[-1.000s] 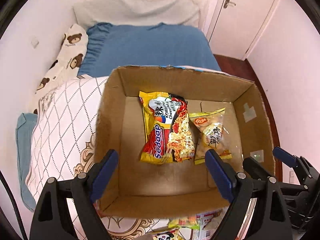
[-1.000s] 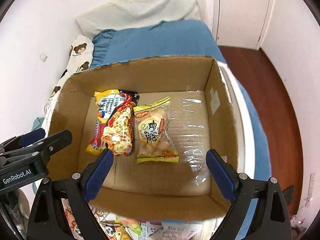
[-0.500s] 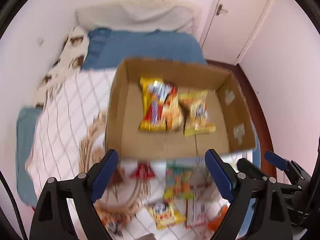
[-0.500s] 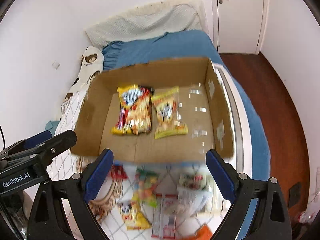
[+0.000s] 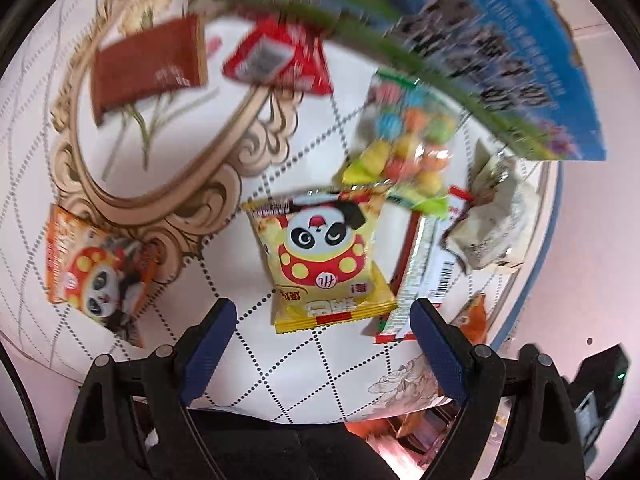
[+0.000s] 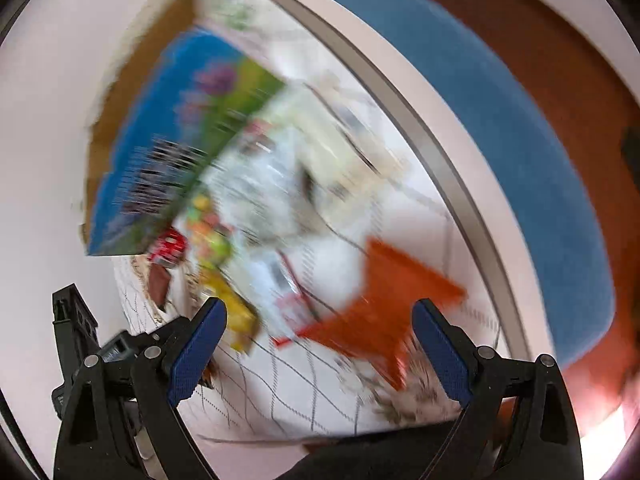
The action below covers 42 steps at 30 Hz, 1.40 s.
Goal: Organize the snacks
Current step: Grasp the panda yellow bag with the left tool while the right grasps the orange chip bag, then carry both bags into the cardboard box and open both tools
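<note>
My left gripper (image 5: pixel 320 328) is open and points down at a yellow panda snack bag (image 5: pixel 324 256) lying just ahead of its blue fingertips. Around it lie a bag of coloured candy balls (image 5: pixel 404 148), a red-edged flat packet (image 5: pixel 420 272), a crumpled white wrapper (image 5: pixel 492 224), an orange panda bag (image 5: pixel 96 272), a brown packet (image 5: pixel 148 64) and a red packet (image 5: pixel 280 60). My right gripper (image 6: pixel 320 328) is open above a blurred orange packet (image 6: pixel 380 320). The cardboard box (image 5: pixel 500 60), printed blue and green outside, stands behind the snacks.
The snacks lie on a white quilted cover (image 5: pixel 280 360) with a gold floral pattern. In the right wrist view the table edge (image 6: pixel 420 120) runs diagonally, with a blue bedspread (image 6: pixel 520 140) and wooden floor (image 6: pixel 560 40) beyond. The other gripper (image 6: pixel 80 340) shows at lower left.
Both grippers have swung down and back from over the box's open top to the loose snacks in front of it. Both stayed open. The right view is heavily blurred.
</note>
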Available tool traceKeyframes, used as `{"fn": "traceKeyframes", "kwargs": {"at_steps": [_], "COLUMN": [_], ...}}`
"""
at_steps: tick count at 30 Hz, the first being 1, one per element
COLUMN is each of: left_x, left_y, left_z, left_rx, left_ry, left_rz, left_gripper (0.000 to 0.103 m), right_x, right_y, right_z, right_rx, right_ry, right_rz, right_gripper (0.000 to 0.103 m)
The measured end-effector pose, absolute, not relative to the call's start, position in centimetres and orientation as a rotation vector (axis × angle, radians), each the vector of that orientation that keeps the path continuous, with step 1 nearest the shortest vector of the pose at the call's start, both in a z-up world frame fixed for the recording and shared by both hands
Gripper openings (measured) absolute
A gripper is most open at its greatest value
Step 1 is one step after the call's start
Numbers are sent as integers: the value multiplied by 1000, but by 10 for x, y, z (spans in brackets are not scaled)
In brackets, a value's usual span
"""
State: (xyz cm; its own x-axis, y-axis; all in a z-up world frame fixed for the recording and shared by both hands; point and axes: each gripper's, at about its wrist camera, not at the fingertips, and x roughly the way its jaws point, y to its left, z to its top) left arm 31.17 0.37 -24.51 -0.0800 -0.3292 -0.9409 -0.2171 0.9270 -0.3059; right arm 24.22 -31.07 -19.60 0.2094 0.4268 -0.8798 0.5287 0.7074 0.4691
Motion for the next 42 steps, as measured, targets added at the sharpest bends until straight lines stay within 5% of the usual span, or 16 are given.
{"fn": "traceKeyframes", "kwargs": {"at_steps": [4, 7, 10, 12, 19, 23, 36, 42], "left_x": [313, 316, 318, 318, 302, 300, 314, 298], "left_y": [4, 7, 1, -7, -37, -43, -30, -35], "left_z": [-270, -280, -282, -281, -275, -287, -296, -275], "left_rx": [-509, -552, -525, -460, -75, -70, -162, -138], "left_ry": [1714, 1704, 1688, 1683, 1624, 1656, 1678, 1633], "left_rz": [-81, -43, -44, -68, -95, -99, -74, -69], "left_gripper": [89, 87, 67, 61, 61, 62, 66, 54], "right_x": [231, 230, 234, 238, 254, 255, 264, 262], "right_y": [-314, -314, -310, -304, -272, -266, -299, -298], "right_z": [-229, -241, -246, -246, -232, -224, -238, -243], "right_rx": [971, 1002, 944, 859, 336, 186, 452, 435], "right_ry": [1423, 1419, 1432, 1456, 1548, 1524, 1505, 1481], "right_rz": [-97, -103, -103, -96, 1, -28, -94, -94], "right_gripper": [94, 81, 65, 63, 63, 74, 75, 61]}}
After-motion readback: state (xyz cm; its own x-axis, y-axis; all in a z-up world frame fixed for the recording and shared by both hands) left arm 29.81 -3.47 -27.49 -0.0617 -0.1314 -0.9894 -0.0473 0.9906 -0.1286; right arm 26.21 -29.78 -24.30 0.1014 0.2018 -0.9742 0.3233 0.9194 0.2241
